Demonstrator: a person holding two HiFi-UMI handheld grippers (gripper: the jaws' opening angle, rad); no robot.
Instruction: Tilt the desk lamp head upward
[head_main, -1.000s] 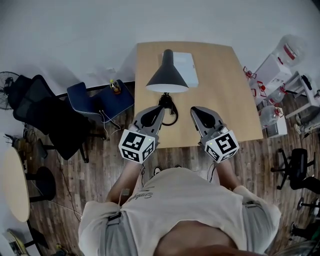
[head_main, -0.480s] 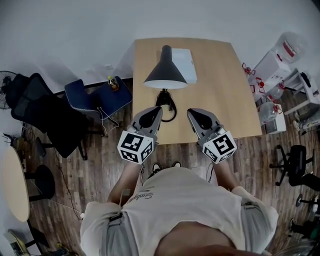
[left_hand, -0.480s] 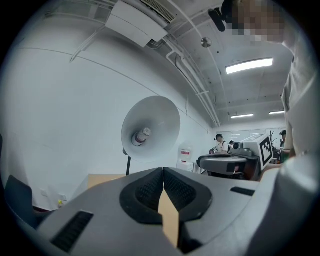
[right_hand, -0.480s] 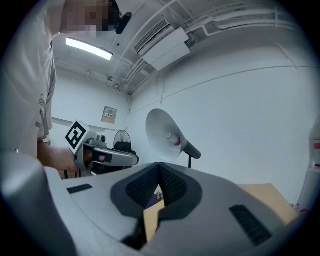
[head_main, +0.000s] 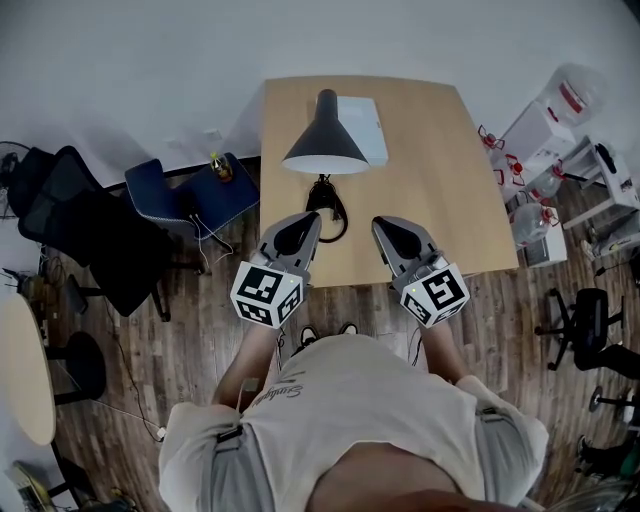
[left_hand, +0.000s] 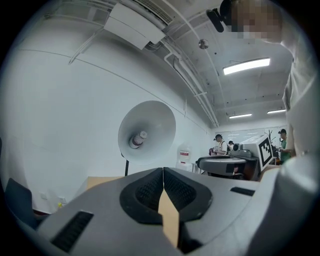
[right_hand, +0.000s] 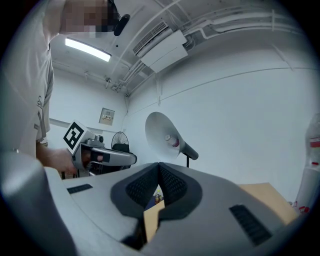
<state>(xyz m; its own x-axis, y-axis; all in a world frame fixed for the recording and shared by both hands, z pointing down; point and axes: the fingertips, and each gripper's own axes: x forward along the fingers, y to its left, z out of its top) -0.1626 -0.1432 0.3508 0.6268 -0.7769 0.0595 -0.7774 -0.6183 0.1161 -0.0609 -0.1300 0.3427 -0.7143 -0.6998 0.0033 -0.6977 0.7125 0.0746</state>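
Little has moved: left claw (head_main: 306, 218) and right claw (head_main: 384, 223) stay shut and empty (nothing grabbed yet), with lamp (head_main: 325, 150) just ahead, probably ready to reach.

The desk lamp (head_main: 324, 143) stands at the table's (head_main: 440, 170) left rear, with a flat box (head_main: 368, 128) just behind and to the right of its head and a coiled cord (head_main: 330, 208) in front of it. The left gripper (head_main: 300, 228) and right gripper (head_main: 390, 232) hang side by side over the table's near edge, apart from the lamp. Chairs (head_main: 190, 200) stand left of the table.
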